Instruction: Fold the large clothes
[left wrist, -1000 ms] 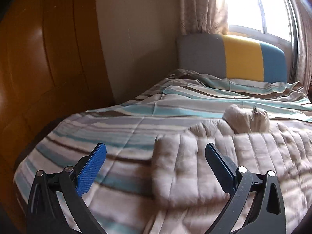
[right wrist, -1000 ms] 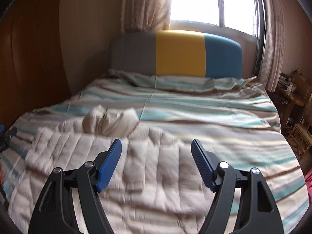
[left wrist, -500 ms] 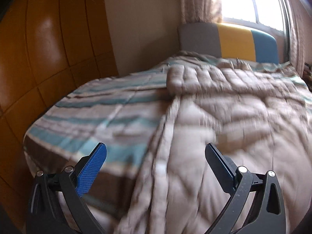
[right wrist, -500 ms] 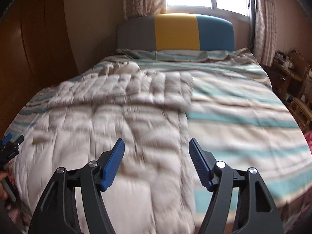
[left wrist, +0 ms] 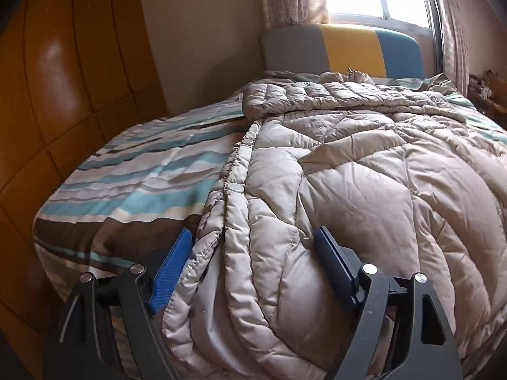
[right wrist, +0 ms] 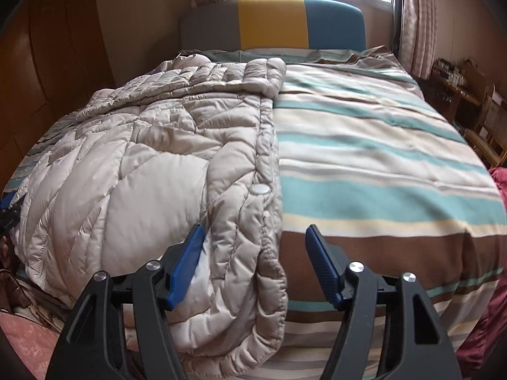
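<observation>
left gripper (left wrist: 253, 262): your jaws gape, straddling the left hem corner, nothing pinched.
puffer coat (left wrist: 364, 164): spread on the striped bed (left wrist: 133, 171), hem draping its foot edge.
right gripper (right wrist: 255, 262): yours also unclosed at the right hem corner, likely set for lifting both.

Coat (left wrist: 364, 196) hem cut off by bottom edge, both views.

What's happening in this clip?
A person with a gripper in each hand is folding a beige quilted coat spread on a striped bed. The left gripper and right gripper are both open, each straddling a bottom corner of the coat at the foot of the bed. Neither has closed on the fabric. The sleeves lie folded across the top.
</observation>
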### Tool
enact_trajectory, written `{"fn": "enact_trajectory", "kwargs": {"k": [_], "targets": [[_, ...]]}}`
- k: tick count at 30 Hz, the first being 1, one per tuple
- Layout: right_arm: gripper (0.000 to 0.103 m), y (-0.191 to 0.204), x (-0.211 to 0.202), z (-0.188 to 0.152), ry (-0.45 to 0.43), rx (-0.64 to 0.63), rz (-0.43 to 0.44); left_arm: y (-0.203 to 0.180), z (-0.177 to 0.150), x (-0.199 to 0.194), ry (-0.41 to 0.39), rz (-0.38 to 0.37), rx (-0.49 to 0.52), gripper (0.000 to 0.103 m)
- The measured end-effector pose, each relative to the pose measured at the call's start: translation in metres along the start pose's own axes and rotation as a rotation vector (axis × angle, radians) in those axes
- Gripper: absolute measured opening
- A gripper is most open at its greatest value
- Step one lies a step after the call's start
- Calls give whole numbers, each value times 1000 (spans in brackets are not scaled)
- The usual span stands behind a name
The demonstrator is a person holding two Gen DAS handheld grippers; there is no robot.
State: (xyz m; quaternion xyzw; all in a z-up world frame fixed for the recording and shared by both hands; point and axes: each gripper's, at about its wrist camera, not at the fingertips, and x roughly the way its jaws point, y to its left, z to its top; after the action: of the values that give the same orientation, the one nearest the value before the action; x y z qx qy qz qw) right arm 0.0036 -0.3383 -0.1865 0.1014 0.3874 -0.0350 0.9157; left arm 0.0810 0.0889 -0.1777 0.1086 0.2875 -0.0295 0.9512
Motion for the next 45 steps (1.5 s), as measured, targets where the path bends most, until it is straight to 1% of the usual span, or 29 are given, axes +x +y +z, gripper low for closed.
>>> {"fn": "enact_trajectory", "kwargs": {"k": [1, 4, 6, 7, 8, 9, 10, 12, 14, 17, 18, 20, 22, 23, 25, 27, 29, 32, 34, 35, 37, 38, 39, 40, 42, 45], "targets": [[55, 1, 2, -1, 6, -1, 7, -1, -1, 1, 2, -7, -2, 78], [44, 8, 5, -6, 0, -24, 15, 0, -5, 4, 30, -45, -36, 67], [37, 12, 5, -6, -4, -38, 21, -2, -5, 4, 38, -69, -37, 48], [32, 13, 4, -5, -9, -45, 24, -5, -5, 2, 36, -67, -25, 42], [27, 14, 3, -5, -14, -49, 26, -7, -4, 1, 33, -63, -19, 32], [25, 14, 1, -4, -21, -50, 28, -7, -2, -2, 29, -61, -23, 23], [22, 13, -1, -2, -32, -45, 33, -6, 0, -4, 25, -65, -34, 21], [20, 13, -5, 4, -49, -34, 49, -2, 7, -9, 10, -76, -62, 17], [18, 14, -10, 11, -67, -34, 66, 2, 16, -16, -19, -86, -85, 16], [17, 19, -16, 24, -97, -46, 82, 5, 28, -27, -74, -92, -97, 16], [17, 21, -19, 29, -108, -49, 88, 5, 33, -30, -87, -93, -102, 12], [17, 24, -22, 38, -127, -50, 98, 7, 41, -34, -113, -96, -116, 8], [16, 26, -23, 49, -144, -43, 111, 10, 51, -36, -139, -95, -133, 7], [16, 27, -23, 55, -153, -38, 117, 12, 57, -37, -157, -93, -145, 0], [16, 29, -24, 65, -167, -38, 127, 14, 67, -35, -176, -89, -150, 0], [16, 33, -23, 72, -177, -50, 129, 13, 75, -24, -151, -94, -141, 0], [16, 35, -21, 77, -180, -58, 131, 16, 73, -19, -135, -93, -160, 0], [16, 38, -19, 77, -178, -64, 136, 21, 61, -10, -68, -77, -171, 0], [16, 36, -17, 74, -170, -59, 136, 28, 47, 0, 15, -93, -196, 1], [16, 36, -16, 72, -168, -56, 135, 31, 39, 5, 62, -85, -203, 6], [16, 33, -14, 69, -160, -45, 136, 33, 29, 9, 90, -98, -205, 32], [16, 32, -13, 67, -156, -36, 136, 34, 25, 9, 90, -95, -202, 58], [16, 31, -13, 66, -154, -29, 137, 35, 22, 7, 78, -107, -207, 73], [16, 30, -12, 65, -151, -23, 138, 35, 20, 6, 71, -124, -210, 74], [16, 29, -12, 64, -150, -22, 137, 33, 17, 7, 90, -130, -194, 74], [16, 29, -11, 63, -146, -20, 137, 29, 4, 9, 163, -172, -178, 74]]}}
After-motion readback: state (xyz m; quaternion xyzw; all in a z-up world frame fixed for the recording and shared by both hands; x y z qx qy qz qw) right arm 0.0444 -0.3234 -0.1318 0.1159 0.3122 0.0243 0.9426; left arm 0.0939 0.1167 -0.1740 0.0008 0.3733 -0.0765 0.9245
